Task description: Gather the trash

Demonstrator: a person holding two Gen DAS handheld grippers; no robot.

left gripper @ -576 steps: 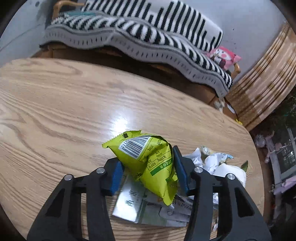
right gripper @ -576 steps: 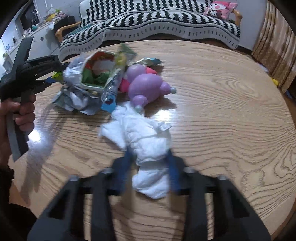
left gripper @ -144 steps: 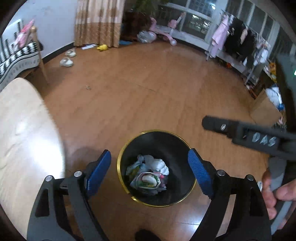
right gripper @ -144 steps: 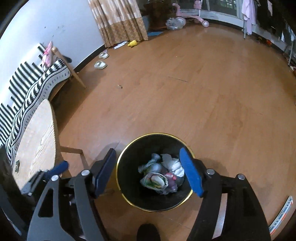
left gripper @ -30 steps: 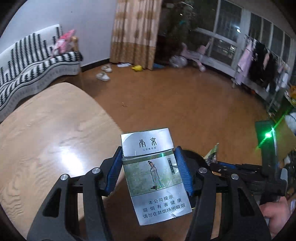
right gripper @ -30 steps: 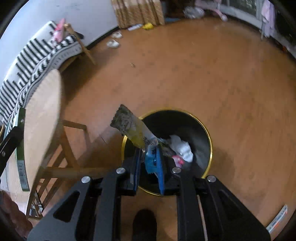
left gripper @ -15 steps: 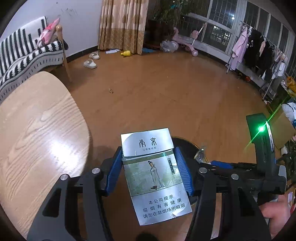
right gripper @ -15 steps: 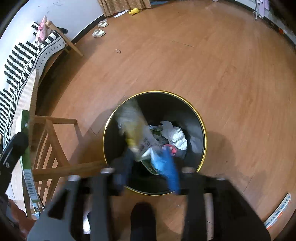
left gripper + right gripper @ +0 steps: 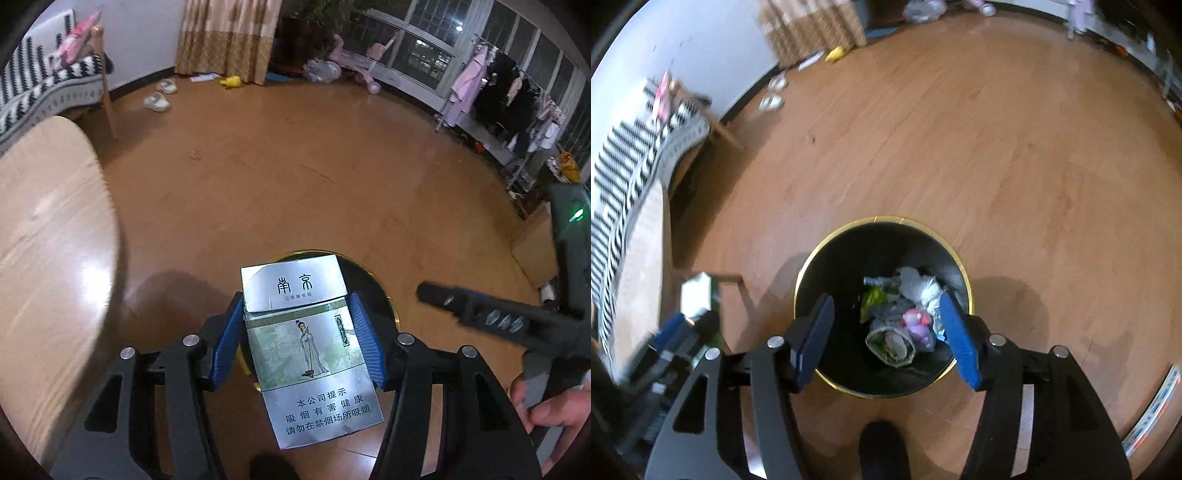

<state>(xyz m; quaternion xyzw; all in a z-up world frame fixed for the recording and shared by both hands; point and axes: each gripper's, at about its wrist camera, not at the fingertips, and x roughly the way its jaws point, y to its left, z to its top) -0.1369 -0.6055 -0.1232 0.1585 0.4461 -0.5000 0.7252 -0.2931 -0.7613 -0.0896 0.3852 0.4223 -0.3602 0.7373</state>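
Note:
My left gripper is shut on a silver cigarette pack and holds it above the black, gold-rimmed trash bin, which the pack mostly hides. My right gripper is open and empty, right above the same bin. Inside lie crumpled wrappers, white tissue and a purple toy. The left gripper with the pack shows blurred at the left of the right wrist view. The right gripper shows at the right of the left wrist view.
A round wooden table stands left of the bin, with a chair frame beside it. A striped sofa runs along the wall. Open wooden floor lies beyond the bin. Slippers and a clothes rack are far off.
My right gripper has opened and its wrapper has dropped into the bin. My left gripper has carried the cigarette pack from beside the table to over the bin.

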